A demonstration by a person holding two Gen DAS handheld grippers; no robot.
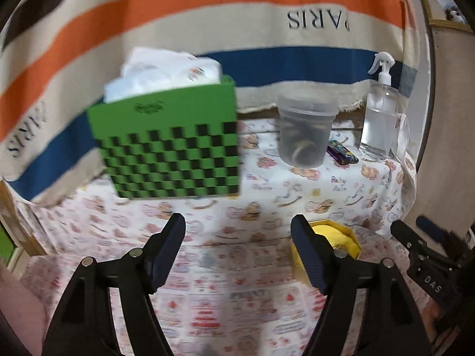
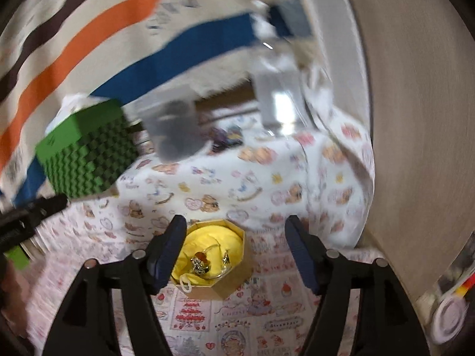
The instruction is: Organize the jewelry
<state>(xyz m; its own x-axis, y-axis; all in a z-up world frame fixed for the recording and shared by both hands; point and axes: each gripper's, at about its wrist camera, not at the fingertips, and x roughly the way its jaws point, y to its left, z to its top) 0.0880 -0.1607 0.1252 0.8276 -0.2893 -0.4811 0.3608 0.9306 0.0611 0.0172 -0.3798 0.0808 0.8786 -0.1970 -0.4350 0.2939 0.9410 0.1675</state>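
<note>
An octagonal cardboard box (image 2: 231, 281) with a yellow lining lies on the patterned cloth. Gold jewelry (image 2: 204, 262) rests inside it, and a small white loop hangs over its near rim. My right gripper (image 2: 236, 228) stands open just above the box, its left finger at the box's left edge, with nothing between the pads. In the left wrist view the same yellow box (image 1: 341, 237) shows partly behind the right finger. My left gripper (image 1: 237, 228) is open and empty over bare cloth left of the box. The right gripper's black body (image 1: 427, 255) shows at the far right.
A green checkered box (image 1: 169, 145) stuffed with white paper stands at the back left. A clear plastic cup (image 1: 304, 130), small lighters (image 1: 341, 152) and a spray bottle (image 1: 381, 112) line the back. A striped cloth (image 1: 237, 6) hangs behind. A grey wall (image 2: 415, 118) closes the right.
</note>
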